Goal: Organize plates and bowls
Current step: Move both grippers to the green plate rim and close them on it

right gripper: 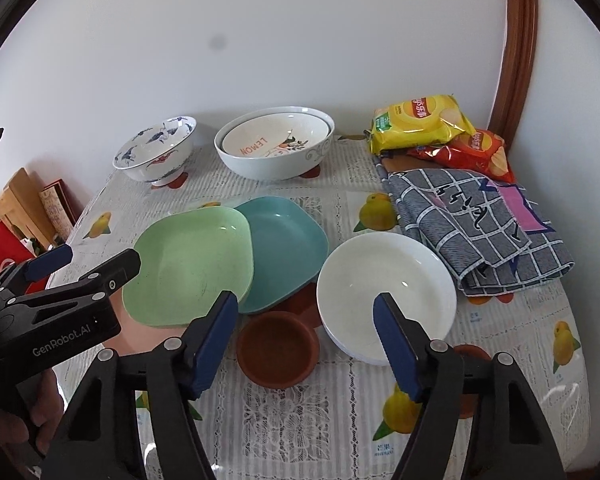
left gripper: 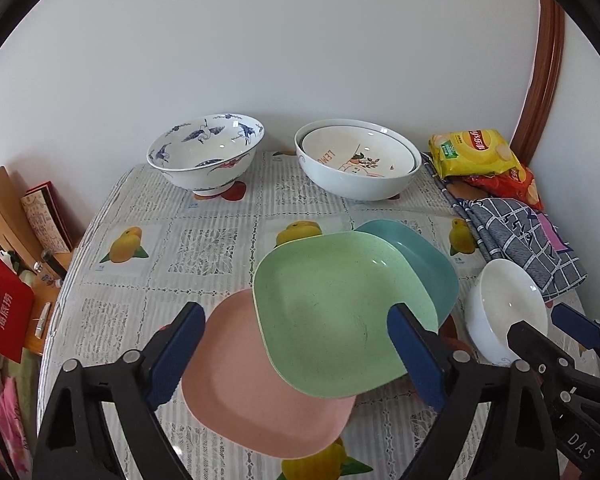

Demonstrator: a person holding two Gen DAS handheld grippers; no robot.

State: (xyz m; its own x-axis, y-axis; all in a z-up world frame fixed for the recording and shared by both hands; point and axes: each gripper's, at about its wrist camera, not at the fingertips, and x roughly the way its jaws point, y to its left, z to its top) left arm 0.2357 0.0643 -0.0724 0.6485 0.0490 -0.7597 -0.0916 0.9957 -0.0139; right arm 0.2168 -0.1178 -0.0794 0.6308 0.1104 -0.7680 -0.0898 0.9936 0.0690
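Observation:
A pink plate (left gripper: 260,392), a green plate (left gripper: 332,312) and a teal plate (left gripper: 420,256) lie overlapping on the table. My left gripper (left gripper: 296,336) is open above the pink and green plates. My right gripper (right gripper: 304,320) is open, with one finger over the white bowl (right gripper: 384,276) and a small brown bowl (right gripper: 276,348) below the gap. A blue-and-white bowl (left gripper: 208,156) and a large white bowl (left gripper: 356,176) with a lemon-print bowl (left gripper: 356,156) nested inside stand at the back.
Yellow and red chip bags (right gripper: 420,124) and a folded checked cloth (right gripper: 476,224) lie at the right by the wall. The table's left edge (left gripper: 60,300) drops to boxes and a red bag (left gripper: 0,312).

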